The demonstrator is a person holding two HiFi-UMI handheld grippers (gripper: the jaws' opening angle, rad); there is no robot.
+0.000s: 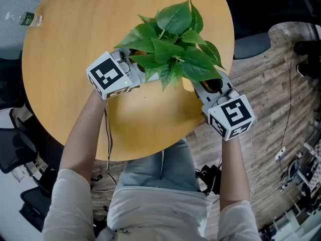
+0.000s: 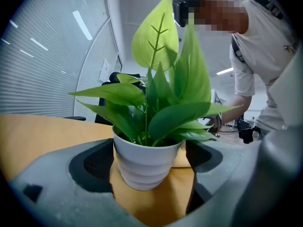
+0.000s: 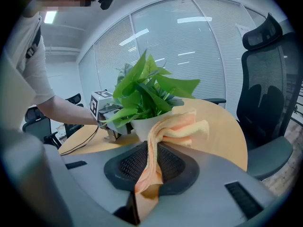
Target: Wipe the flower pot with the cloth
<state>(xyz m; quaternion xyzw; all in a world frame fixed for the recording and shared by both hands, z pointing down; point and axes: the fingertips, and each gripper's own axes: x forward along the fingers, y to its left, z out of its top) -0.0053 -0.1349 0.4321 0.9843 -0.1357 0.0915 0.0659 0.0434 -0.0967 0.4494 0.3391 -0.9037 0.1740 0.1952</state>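
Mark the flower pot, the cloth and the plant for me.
flower pot (image 2: 144, 167): left gripper view, white ribbed side wall.
cloth (image 3: 182, 126): right gripper view, bunched upper end.
plant (image 1: 174, 16): head view, topmost big leaf.

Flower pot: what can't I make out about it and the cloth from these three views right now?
- Left gripper view: the flower pot blocks its own far side, so that surface cannot be checked.
- Head view: the leaves cover the flower pot completely; its rim and walls are hidden.
- Right gripper view: the cloth drapes across the flower pot's near side, so the spot where the two meet is covered.
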